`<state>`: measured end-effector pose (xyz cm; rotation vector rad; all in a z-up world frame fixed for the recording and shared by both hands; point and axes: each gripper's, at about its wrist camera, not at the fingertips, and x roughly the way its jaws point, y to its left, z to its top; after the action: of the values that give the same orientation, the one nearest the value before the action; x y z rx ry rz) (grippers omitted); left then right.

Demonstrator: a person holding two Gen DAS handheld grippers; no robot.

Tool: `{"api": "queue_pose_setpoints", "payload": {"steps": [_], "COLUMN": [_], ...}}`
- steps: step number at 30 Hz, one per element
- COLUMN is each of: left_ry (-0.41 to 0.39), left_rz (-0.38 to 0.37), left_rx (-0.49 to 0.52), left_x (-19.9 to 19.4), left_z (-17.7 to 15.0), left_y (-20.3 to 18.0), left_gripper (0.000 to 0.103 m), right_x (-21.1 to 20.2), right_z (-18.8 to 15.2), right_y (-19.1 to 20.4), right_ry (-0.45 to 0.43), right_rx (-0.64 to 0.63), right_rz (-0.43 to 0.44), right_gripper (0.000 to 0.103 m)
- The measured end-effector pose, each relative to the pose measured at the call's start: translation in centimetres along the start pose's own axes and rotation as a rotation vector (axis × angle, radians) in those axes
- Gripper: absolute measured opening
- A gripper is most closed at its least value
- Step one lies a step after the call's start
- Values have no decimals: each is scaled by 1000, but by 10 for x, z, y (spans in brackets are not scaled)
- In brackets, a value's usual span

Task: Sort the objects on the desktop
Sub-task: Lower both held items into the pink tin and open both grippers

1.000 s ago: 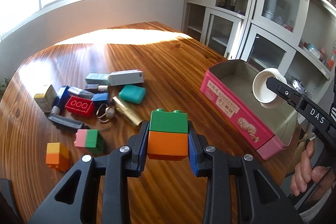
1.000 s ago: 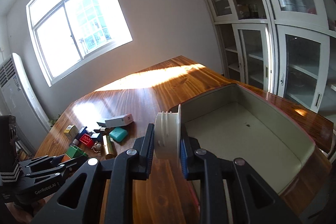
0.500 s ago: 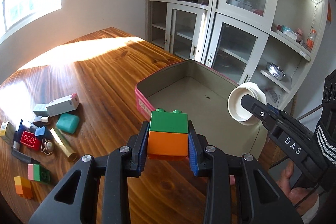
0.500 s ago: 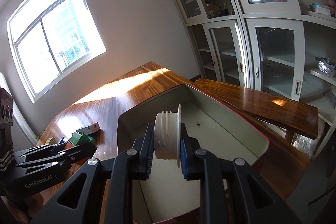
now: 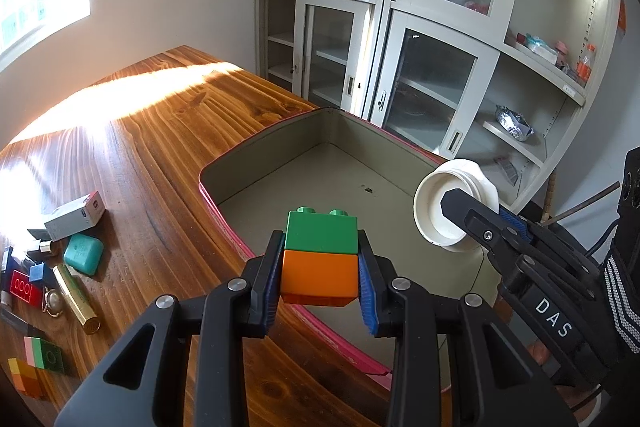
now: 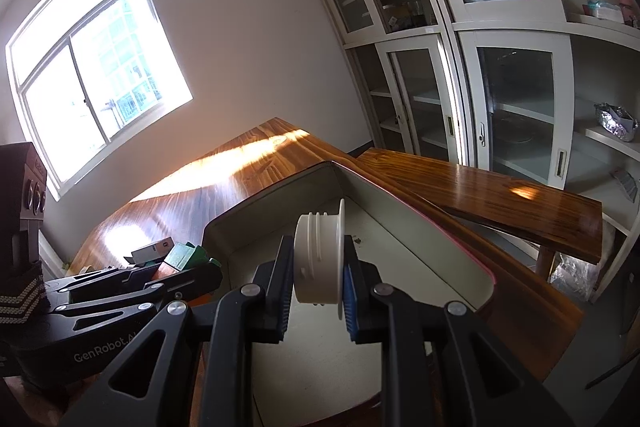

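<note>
Here the wooden table (image 5: pixel 160 131) fills the lower left of both views, sunlit along its far edge, with a glass-door cabinet (image 5: pixel 420 39) against the wall behind it. On the table's right part sits the pink-walled tin box (image 5: pixel 224 211), open at the top, its grey floor bare save for a small dark speck.

The left gripper (image 5: pixel 320 279) is clamped on a two-block stack (image 5: pixel 320 259) (green block on top, orange beneath), with the blue pads pressed against the orange block's sides; the stack hangs over the near rim of the box. The right gripper (image 6: pixel 318 277) is closed tight on a white plastic lid (image 6: pixel 318 259), held on edge with its flange to the right, above the box's interior; in the left wrist view the same lid appears over the box's right side.

Well to the left of the box lies a cluster of small things: a white carton (image 5: pixel 76 215), a teal case (image 5: pixel 83 253), a gold tube (image 5: pixel 76 299), a red brick (image 5: pixel 22 287) and a pink-and-green block (image 5: pixel 42 353).
</note>
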<state>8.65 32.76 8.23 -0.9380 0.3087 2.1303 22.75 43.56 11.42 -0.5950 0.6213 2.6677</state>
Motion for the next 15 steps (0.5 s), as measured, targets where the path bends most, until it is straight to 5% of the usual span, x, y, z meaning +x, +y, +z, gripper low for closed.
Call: {"api": "queue_pose_setpoints", "payload": {"steps": [5,8,15], "left_ry": [21,-8,-61], "left_rz": [35,73,106], "left_rx": [11,14,-20], "left_x": [8,4,-9], "left_z": [0,-2,-1], "left_y": [-2,-2,12], "left_gripper": [39,64,64], "right_x": [4,6,3], "right_z": [0,0,0], "right_y": [-8,-10,-6], "right_ry": [10,12,-2], "right_rx": [40,54,59], "right_rz": [-12,-20,-18], "right_gripper": [26,29,46]}}
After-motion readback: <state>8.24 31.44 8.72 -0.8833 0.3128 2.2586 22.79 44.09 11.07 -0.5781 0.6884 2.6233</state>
